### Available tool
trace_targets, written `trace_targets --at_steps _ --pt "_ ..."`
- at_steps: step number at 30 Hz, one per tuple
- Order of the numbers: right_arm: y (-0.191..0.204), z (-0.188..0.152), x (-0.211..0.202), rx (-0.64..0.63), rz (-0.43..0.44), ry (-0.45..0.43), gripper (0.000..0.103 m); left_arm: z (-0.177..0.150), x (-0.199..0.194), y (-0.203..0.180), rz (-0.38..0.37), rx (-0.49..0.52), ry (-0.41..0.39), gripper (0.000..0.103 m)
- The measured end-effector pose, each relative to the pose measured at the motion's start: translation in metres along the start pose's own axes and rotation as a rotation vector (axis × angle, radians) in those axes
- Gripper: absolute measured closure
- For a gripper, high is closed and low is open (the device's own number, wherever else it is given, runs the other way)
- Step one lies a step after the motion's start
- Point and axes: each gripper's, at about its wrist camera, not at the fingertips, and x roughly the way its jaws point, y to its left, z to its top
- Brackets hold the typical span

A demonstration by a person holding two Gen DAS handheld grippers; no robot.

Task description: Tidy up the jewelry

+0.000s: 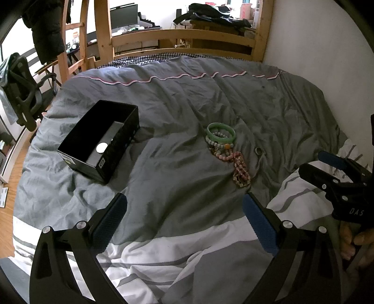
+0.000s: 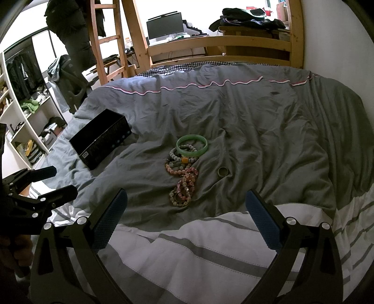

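A pile of jewelry lies on the grey duvet: a green bangle (image 1: 221, 133) (image 2: 192, 145), grey and pink bead bracelets (image 1: 240, 168) (image 2: 183, 184), and a small metal ring (image 1: 259, 150) (image 2: 223, 171) just right of the pile. An open black box (image 1: 98, 140) (image 2: 100, 140) sits to the left of the jewelry. My left gripper (image 1: 184, 210) is open and empty, hovering short of the pile. My right gripper (image 2: 185, 205) is open and empty, also short of the pile. Each gripper shows in the other's view, the right one (image 1: 336, 173) and the left one (image 2: 46, 182).
The bed's wooden frame (image 1: 177, 35) and a white wall (image 1: 327, 58) bound the far and right sides. An office chair (image 1: 21, 93), shelves (image 2: 28, 121) and a desk with a monitor (image 2: 164, 22) stand beyond the bed. The duvet's near part is white with stripes (image 2: 198, 252).
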Motion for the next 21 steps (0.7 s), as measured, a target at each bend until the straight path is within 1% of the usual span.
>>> trace_targets --at_steps 21 --pt "-0.0013 0.001 0.0004 0.0 0.0 0.001 0.003 -0.0011 0.0026 -0.0032 -0.005 0.008 0.016 0.006"
